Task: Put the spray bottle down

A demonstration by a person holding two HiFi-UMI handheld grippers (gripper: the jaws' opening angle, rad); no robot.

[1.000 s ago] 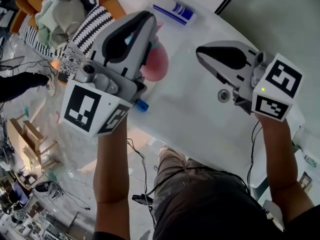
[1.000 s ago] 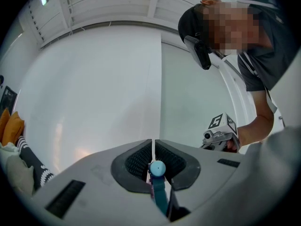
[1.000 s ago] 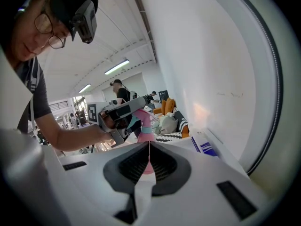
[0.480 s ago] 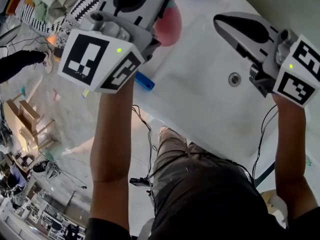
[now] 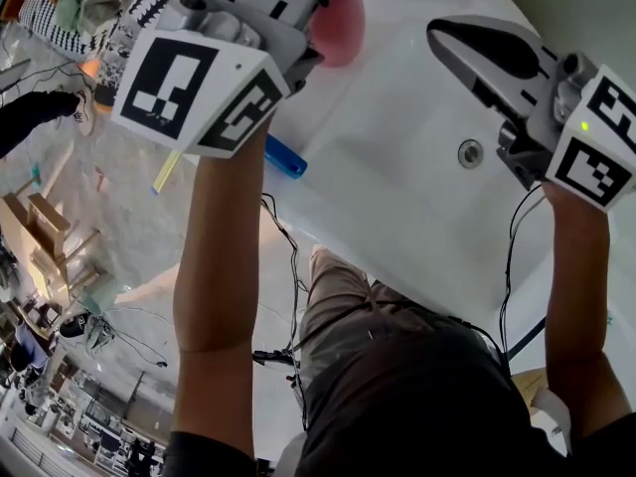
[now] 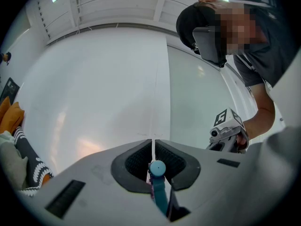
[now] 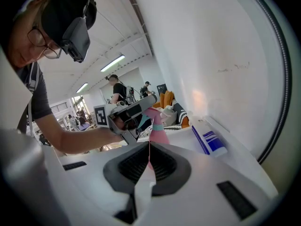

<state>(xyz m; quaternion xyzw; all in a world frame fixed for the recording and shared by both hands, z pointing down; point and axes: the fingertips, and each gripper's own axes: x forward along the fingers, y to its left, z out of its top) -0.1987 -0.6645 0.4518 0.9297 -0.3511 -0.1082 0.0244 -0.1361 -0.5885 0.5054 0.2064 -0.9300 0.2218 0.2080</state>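
1. The drain [image 5: 470, 153] is a small round hole in the bottom of the white tub [image 5: 397, 182]. All the places below are told from this drain, as the head view shows them.
2. The left gripper [image 6: 153, 145] is up and to the left of the drain. Its fingers [image 6: 136, 163] are squeezed tight together. They pinch the blue-green top part of the spray bottle [image 5: 338, 30].
3. The spray bottle has a pink body. It is held over the tub, up and to the left of the drain. No view shows if its bottom touches the tub.
4. The right gripper [image 7: 149, 147] is just above the drain and a little to the right of it. Its two fingers are pressed together, with only a thin line between them. They hold nothing.
5. A blue and white box [image 7: 214, 142] lies on the ledge by the wall. It is past the spray bottle, well away from the drain.
6. A small blue thing [image 5: 285, 157] lies on the tub's near edge, to the left of the drain.
7. A pile of clothes [image 5: 79, 3] sits beyond the end of the tub, farther left of the drain than the spray bottle. Some are striped black and white, and some are orange.
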